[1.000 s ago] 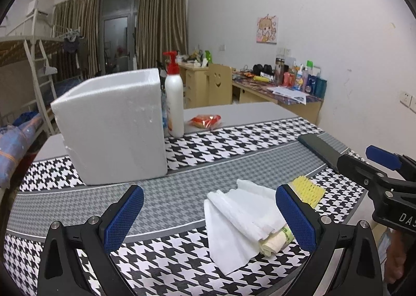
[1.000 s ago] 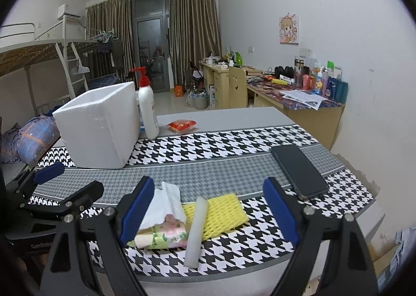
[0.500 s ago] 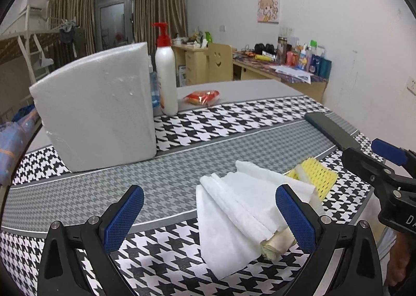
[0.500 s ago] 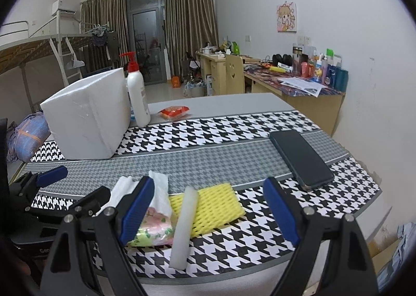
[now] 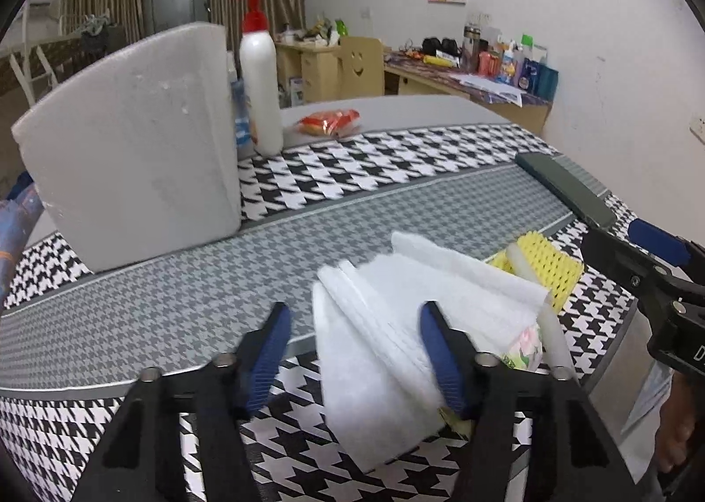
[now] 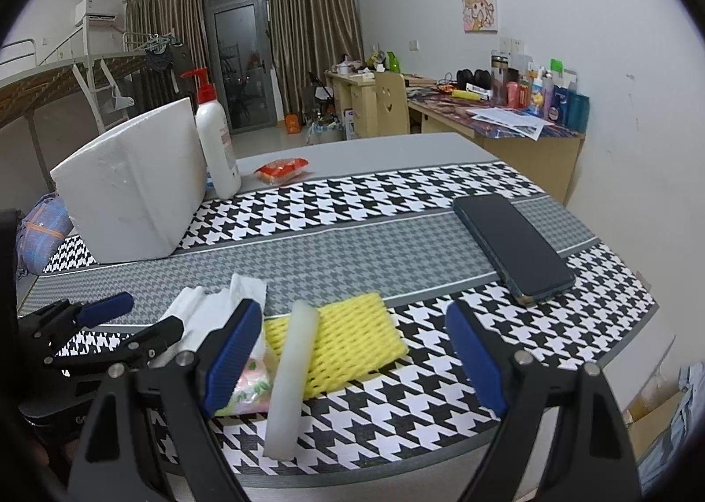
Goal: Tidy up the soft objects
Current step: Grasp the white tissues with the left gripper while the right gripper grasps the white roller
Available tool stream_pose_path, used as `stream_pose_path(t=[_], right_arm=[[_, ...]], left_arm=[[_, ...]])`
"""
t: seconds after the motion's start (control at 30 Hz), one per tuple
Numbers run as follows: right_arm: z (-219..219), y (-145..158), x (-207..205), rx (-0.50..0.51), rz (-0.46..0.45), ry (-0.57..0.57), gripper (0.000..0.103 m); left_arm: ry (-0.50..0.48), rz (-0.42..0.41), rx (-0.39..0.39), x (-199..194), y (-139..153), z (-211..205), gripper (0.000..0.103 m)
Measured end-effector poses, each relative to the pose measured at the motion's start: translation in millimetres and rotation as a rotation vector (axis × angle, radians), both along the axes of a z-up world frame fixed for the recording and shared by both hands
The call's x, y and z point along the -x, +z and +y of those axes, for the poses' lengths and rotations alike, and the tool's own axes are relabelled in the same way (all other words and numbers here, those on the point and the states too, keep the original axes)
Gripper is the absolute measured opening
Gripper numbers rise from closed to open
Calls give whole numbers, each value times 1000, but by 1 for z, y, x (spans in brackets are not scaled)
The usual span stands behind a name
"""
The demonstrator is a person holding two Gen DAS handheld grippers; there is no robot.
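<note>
Covering most of the table (image 6: 396, 149) is a houndstooth cloth (image 5: 352, 176) with a grey band across its middle, and on its far left stands the biggest thing, a white foam box (image 5: 132, 158), with a white pump bottle (image 5: 260, 79) upright just behind its right corner and a small red snack packet (image 5: 330, 123) on the bare grey top beyond. A dark phone (image 6: 513, 248) lies flat at the right end of the grey band. Near the front edge sits the pile of soft things: a stack of folded white cloths (image 5: 396, 325) overlying a floral tissue pack (image 6: 251, 387), then a yellow foam net (image 6: 339, 339) with a white foam tube (image 6: 291, 374) lying across its left end and reaching to the cloth's front edge. The left gripper (image 5: 354, 356) has just been closing; its jaws now stand half shut astride the left part of the white stack, the right pad over the cloths, though I cannot tell whether the pads press yet. The right gripper (image 6: 352, 361) hangs spread wide above the yellow net and tube, touching neither.
</note>
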State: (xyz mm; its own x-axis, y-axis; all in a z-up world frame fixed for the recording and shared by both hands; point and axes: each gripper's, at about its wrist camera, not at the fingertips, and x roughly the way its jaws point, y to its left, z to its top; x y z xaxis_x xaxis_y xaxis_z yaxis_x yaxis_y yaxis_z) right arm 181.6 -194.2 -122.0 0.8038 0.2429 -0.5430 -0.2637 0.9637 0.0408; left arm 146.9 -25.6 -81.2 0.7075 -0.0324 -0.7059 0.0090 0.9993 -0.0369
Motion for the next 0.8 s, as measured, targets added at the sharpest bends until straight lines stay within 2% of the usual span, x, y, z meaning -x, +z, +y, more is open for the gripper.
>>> stream_pose_path(t=[0.07, 0.13, 0.33, 0.4, 0.67, 0.8], right_arm=[[-1, -1, -2, 0, 4, -3, 89], [-3, -3, -4, -3, 11, -8, 89], [-8, -10, -9, -3, 32, -19, 89], [-9, -12, -11, -6, 43, -21, 89], [-11, -26, -24, -19, 114, -8, 89], [-15, -32, -30, -38, 143, -18, 89]], left_arm=[[-15, 16, 11, -2, -3, -1, 43], [-21, 24, 23, -3, -4, 0, 37], [-26, 29, 53, -3, -4, 2, 27], [-29, 42, 57, -4, -6, 3, 19], [-64, 56, 106, -3, -8, 3, 5], [-70, 41, 121, -1, -5, 6, 5]])
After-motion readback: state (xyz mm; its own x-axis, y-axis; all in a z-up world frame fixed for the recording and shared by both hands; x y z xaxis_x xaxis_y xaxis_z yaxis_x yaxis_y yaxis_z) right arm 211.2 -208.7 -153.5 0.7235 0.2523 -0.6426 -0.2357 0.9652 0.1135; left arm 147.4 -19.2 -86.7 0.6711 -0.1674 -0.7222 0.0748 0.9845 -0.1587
